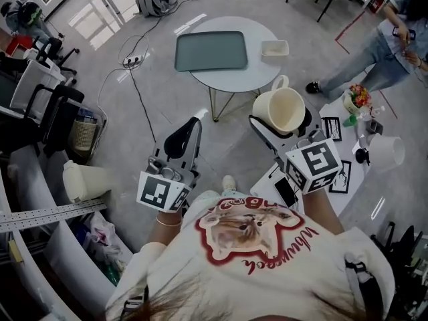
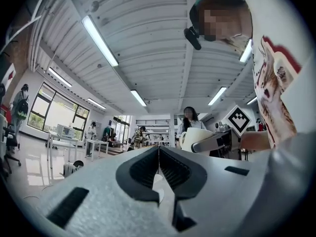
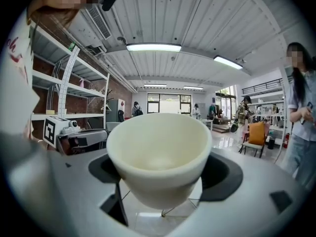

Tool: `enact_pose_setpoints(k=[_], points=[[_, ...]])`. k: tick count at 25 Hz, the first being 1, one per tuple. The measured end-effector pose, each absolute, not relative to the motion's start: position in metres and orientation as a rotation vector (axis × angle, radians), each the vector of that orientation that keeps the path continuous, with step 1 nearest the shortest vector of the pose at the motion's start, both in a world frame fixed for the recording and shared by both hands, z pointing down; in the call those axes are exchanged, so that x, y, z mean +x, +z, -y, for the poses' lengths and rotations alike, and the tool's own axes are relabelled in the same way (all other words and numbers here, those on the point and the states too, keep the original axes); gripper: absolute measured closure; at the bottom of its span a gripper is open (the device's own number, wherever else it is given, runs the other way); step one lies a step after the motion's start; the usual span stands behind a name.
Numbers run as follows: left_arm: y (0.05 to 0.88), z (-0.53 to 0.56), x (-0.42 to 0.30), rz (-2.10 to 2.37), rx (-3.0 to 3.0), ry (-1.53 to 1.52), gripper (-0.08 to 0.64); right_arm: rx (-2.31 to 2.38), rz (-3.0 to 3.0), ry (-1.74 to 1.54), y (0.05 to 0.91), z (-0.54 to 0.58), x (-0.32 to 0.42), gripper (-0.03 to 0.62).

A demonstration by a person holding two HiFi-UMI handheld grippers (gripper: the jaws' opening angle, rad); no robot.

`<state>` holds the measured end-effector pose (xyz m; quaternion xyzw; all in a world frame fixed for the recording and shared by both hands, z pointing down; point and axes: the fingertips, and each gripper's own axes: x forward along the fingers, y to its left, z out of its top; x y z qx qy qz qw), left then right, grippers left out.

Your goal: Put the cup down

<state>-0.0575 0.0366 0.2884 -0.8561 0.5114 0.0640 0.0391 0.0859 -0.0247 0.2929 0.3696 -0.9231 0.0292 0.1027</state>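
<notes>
My right gripper (image 1: 284, 119) is shut on a cream cup (image 1: 279, 110) with a handle, held in the air short of the round white table (image 1: 264, 72). In the right gripper view the cup (image 3: 159, 154) fills the space between the jaws, mouth up and empty, with the gripper (image 3: 160, 174) clamped round its lower body. My left gripper (image 1: 187, 134) hangs over the floor to the left, jaws together with nothing between them; in the left gripper view (image 2: 159, 169) the pads meet, and the cup (image 2: 196, 137) shows beyond them to the right.
A grey-green tray (image 1: 211, 50) and a small white box (image 1: 275, 49) lie on the round table. A person (image 1: 381, 49) stands at the far right. A second table (image 1: 348, 172) with cards, flowers and a white cup is at the right. Cables and chairs lie at the left.
</notes>
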Motion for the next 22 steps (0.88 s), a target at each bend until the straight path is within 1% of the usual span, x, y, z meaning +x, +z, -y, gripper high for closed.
enact_pose_setpoints(k=[13,22], points=[[0.296,0.008,-0.08,-1.645,-2.606,0.209,0.545,1.06,2.734,0.128,0.306,0.073,0.068,0.163],[0.297,0.075,-0.109,-1.591,-2.631,0.216,0.545,1.12,2.707,0.137,0.314,0.134,0.042,0.163]])
